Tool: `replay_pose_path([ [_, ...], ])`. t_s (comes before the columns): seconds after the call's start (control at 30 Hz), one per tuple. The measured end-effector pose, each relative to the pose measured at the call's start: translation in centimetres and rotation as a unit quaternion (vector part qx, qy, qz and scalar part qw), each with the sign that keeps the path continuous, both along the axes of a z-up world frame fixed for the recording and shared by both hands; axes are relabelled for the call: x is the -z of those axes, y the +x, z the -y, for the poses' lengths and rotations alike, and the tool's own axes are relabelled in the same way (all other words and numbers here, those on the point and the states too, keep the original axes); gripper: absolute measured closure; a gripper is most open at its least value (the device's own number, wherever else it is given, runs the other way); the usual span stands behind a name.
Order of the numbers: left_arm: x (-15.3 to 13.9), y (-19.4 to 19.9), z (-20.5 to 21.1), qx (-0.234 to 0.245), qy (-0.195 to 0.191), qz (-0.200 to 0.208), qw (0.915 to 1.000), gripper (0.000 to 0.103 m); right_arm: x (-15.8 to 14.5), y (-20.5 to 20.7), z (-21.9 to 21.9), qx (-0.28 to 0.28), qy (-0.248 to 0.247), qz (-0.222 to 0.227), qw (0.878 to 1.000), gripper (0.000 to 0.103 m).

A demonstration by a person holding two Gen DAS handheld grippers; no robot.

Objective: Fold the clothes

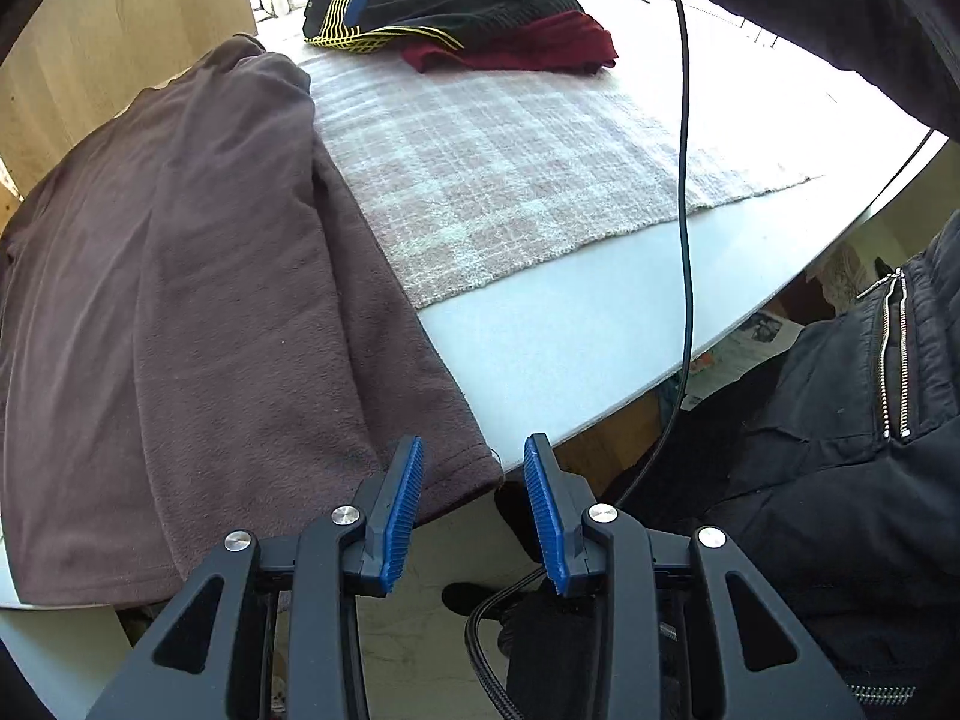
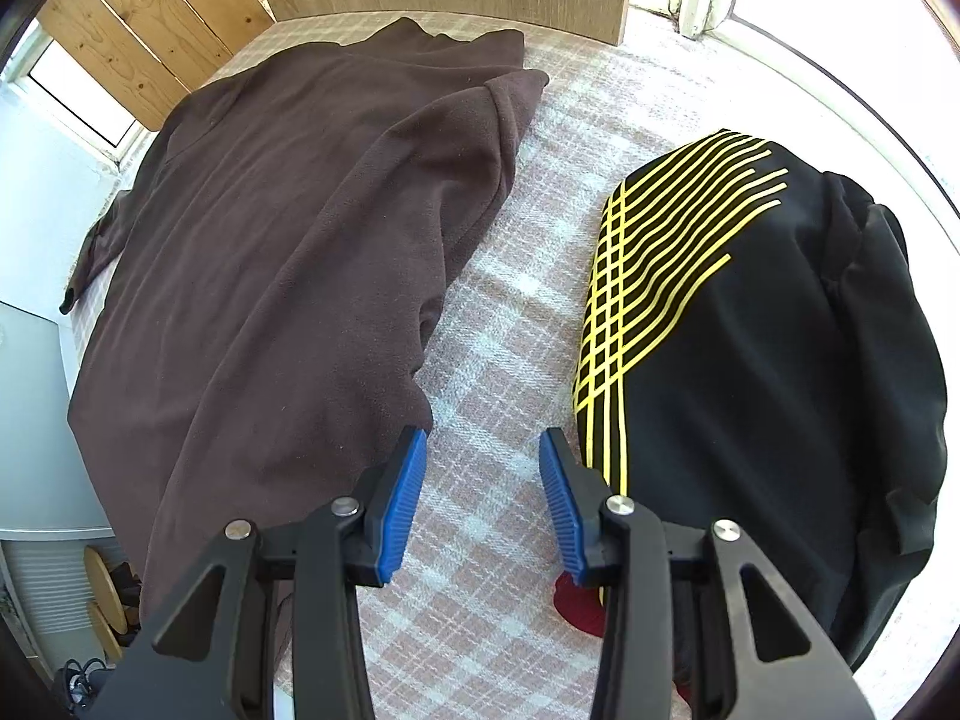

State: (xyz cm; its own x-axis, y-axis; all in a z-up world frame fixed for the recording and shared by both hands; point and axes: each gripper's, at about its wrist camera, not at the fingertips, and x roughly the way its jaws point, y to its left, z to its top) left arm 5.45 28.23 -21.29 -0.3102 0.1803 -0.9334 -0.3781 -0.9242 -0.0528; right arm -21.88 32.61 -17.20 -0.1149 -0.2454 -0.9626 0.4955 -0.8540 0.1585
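Left wrist view: the left gripper (image 1: 474, 507) is hovering with jaws parted and empty beside the hem corner of the brown fleece garment (image 1: 198, 312), which is lying folded lengthwise on the white round table (image 1: 558, 336). Only here are the person's dark zippered jacket (image 1: 870, 408), a black cable (image 1: 684, 180) and a dark red garment (image 1: 528, 51) showing plainly. Right wrist view: the right gripper (image 2: 483, 501) is hanging part-open, gripping nothing, over the pink plaid cloth (image 2: 498, 324), between the fleece and a black garment with yellow stripes (image 2: 750, 360).
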Motion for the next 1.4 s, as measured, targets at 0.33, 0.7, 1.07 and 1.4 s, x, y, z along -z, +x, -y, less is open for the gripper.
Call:
replay_pose_path([
  [0.33,0.3,-1.3,3.2,-0.074,0.061,0.03,0.995,0.097,0.9,-2.0,0.1,0.0,-0.014,0.006,1.0,0.064],
  [0.7,-3.0,-0.1,9.7,-0.184,0.169,-0.005,0.9683,0.097,4.1,-7.7,5.8,0.013,-0.053,0.06,0.997,0.064],
  [1.07,-2.4,0.6,11.5,-0.216,0.239,-0.022,0.9464,0.097,3.2,-8.4,6.9,0.039,-0.081,0.112,0.99,0.097],
  [1.4,-1.7,3.0,17.6,-0.288,0.297,-0.05,0.9089,0.097,-1.9,-8.3,14.8,-0.017,-0.042,0.049,0.998,0.093],
])
